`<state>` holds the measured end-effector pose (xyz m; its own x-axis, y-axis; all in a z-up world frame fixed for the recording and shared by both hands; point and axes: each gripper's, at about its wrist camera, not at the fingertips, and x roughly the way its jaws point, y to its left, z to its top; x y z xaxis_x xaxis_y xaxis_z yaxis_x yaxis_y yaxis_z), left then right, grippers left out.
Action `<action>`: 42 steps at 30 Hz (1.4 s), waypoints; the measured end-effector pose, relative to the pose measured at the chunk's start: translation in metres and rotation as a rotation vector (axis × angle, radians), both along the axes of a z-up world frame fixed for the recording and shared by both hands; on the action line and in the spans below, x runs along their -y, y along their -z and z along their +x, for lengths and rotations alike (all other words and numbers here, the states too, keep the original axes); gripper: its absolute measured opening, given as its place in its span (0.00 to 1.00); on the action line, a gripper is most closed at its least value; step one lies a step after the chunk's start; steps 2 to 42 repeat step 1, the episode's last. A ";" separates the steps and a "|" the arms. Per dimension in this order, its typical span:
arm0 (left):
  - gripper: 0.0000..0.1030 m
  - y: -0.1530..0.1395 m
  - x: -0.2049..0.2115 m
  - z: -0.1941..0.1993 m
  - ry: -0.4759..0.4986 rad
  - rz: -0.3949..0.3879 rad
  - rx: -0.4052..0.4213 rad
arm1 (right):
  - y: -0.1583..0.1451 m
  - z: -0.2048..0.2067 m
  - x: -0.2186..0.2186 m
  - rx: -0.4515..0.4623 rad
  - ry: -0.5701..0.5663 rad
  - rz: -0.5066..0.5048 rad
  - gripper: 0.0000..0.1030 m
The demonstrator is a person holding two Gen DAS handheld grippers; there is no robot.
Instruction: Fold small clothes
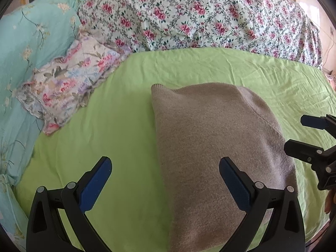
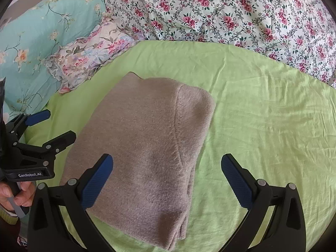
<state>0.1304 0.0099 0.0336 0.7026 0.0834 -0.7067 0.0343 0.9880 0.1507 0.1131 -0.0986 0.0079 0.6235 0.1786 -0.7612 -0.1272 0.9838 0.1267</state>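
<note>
A beige knit garment [image 1: 216,153] lies folded into a long rectangle on the green sheet [image 1: 109,126]; it also shows in the right wrist view [image 2: 145,142]. My left gripper [image 1: 166,168] is open and empty above the garment's near left edge. My right gripper [image 2: 167,166] is open and empty above the garment's near right part. The right gripper shows at the right edge of the left wrist view [image 1: 302,134], and the left gripper shows at the left edge of the right wrist view [image 2: 56,126], both open beside the garment.
A floral quilt [image 1: 199,14] is heaped along the far side of the bed. A turquoise duvet [image 1: 27,48] and a small floral pillow [image 1: 69,82] lie at the left. Green sheet [image 2: 262,115] extends right of the garment.
</note>
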 end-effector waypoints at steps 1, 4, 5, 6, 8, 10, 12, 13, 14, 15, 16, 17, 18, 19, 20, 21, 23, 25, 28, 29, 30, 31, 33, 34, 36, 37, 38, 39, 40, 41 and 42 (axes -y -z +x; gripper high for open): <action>0.99 0.000 0.001 -0.001 0.000 0.004 0.002 | 0.000 0.000 0.001 0.002 0.002 0.000 1.00; 0.99 0.000 0.001 -0.001 0.000 0.004 0.002 | 0.000 0.000 0.001 0.002 0.002 0.000 1.00; 0.99 0.000 0.001 -0.001 0.000 0.004 0.002 | 0.000 0.000 0.001 0.002 0.002 0.000 1.00; 0.99 0.000 0.001 -0.001 0.000 0.004 0.002 | 0.000 0.000 0.001 0.002 0.002 0.000 1.00; 0.99 0.000 0.001 -0.001 0.000 0.004 0.002 | 0.000 0.000 0.001 0.002 0.002 0.000 1.00; 0.99 0.000 0.001 -0.001 0.000 0.004 0.002 | 0.000 0.000 0.001 0.002 0.002 0.000 1.00; 0.99 0.000 0.001 -0.001 0.000 0.004 0.002 | 0.000 0.000 0.001 0.002 0.002 0.000 1.00; 0.99 0.000 0.001 -0.001 0.000 0.004 0.002 | 0.000 0.000 0.001 0.002 0.002 0.000 1.00; 0.99 0.000 0.001 -0.001 0.000 0.004 0.002 | 0.000 0.000 0.001 0.002 0.002 0.000 1.00; 0.99 0.000 0.001 -0.001 0.000 0.004 0.002 | 0.000 0.000 0.001 0.002 0.002 0.000 1.00; 0.99 0.000 0.001 -0.001 0.000 0.004 0.002 | 0.000 0.000 0.001 0.002 0.002 0.000 1.00; 0.99 0.000 0.001 -0.001 0.000 0.004 0.002 | 0.000 0.000 0.001 0.002 0.002 0.000 1.00; 0.99 0.000 0.001 -0.001 0.000 0.004 0.002 | 0.000 0.000 0.001 0.002 0.002 0.000 1.00; 0.99 0.000 0.001 -0.001 0.000 0.004 0.002 | 0.000 0.000 0.001 0.002 0.002 0.000 1.00; 0.99 0.000 0.001 -0.001 0.000 0.004 0.002 | 0.000 0.000 0.001 0.002 0.002 0.000 1.00; 0.99 0.000 0.001 -0.001 0.000 0.004 0.002 | 0.000 0.000 0.001 0.002 0.002 0.000 1.00; 0.99 0.000 0.001 -0.001 0.000 0.004 0.002 | 0.000 0.000 0.001 0.002 0.002 0.000 1.00; 0.99 0.000 0.001 -0.001 0.000 0.004 0.002 | 0.000 0.000 0.001 0.002 0.002 0.000 1.00; 0.99 0.000 0.001 -0.001 0.000 0.004 0.002 | 0.000 0.000 0.001 0.002 0.002 0.000 1.00; 0.99 0.000 0.001 -0.001 0.000 0.004 0.002 | 0.000 0.000 0.001 0.002 0.002 0.000 1.00; 0.99 0.000 0.001 -0.001 0.000 0.004 0.002 | 0.000 0.000 0.001 0.002 0.002 0.000 1.00; 0.99 0.000 0.001 -0.001 0.000 0.004 0.002 | 0.000 0.000 0.001 0.002 0.002 0.000 1.00; 0.99 0.000 0.001 -0.001 0.000 0.004 0.002 | 0.000 0.000 0.001 0.002 0.002 0.000 1.00; 0.99 0.000 0.001 -0.001 0.000 0.004 0.002 | 0.000 0.000 0.001 0.002 0.002 0.000 1.00; 0.99 0.000 0.001 -0.001 0.000 0.004 0.002 | 0.000 0.000 0.001 0.002 0.002 0.000 1.00; 0.99 0.000 0.001 -0.001 0.000 0.004 0.002 | 0.000 0.000 0.001 0.002 0.002 0.000 1.00; 0.99 0.000 0.001 -0.001 0.000 0.004 0.002 | 0.000 0.000 0.001 0.002 0.002 0.000 1.00; 0.99 0.000 0.001 -0.001 0.000 0.004 0.002 | 0.000 0.000 0.001 0.002 0.002 0.000 1.00; 0.99 0.000 0.001 -0.001 0.000 0.004 0.002 | 0.000 0.000 0.001 0.002 0.002 0.000 1.00; 0.99 0.000 0.001 -0.001 0.000 0.004 0.002 | 0.000 0.000 0.001 0.002 0.002 0.000 1.00; 0.99 0.000 0.001 -0.001 0.000 0.004 0.002 | 0.000 0.000 0.001 0.002 0.002 0.000 1.00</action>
